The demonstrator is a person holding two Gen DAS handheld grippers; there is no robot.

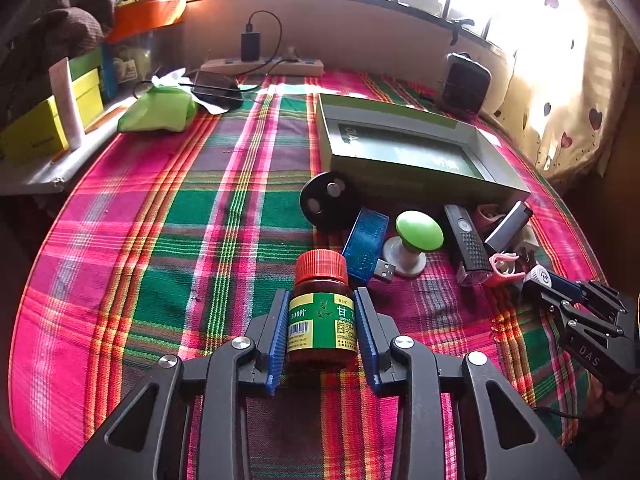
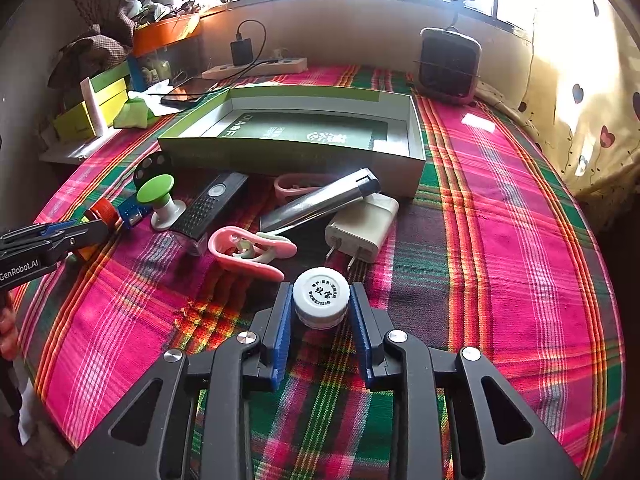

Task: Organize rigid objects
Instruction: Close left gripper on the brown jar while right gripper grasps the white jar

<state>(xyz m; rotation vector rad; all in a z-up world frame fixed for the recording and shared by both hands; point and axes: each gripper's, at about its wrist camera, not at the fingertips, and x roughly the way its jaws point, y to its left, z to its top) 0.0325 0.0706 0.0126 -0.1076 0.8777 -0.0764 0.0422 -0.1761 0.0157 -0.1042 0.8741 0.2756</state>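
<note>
Left wrist view shows the left gripper (image 1: 322,320) clamped on an amber medicine bottle (image 1: 322,320) with a red cap and green label; both blue pads (image 1: 280,332) press the bottle's sides, and the bottle stands upright over the plaid tablecloth (image 1: 160,240). Just beyond it lie a blue USB stick (image 1: 366,246), a green-topped knob (image 1: 418,234) and a black disc (image 1: 326,202), all close before the open green box (image 1: 404,142). In the right wrist view, the right gripper (image 2: 321,306) is closed around a small white bottle (image 2: 321,298), seen from its cap, pads touching either side. Near it rest a pink clip (image 2: 250,252), a white charger (image 2: 362,228) and a silver lighter (image 2: 320,200).
</note>
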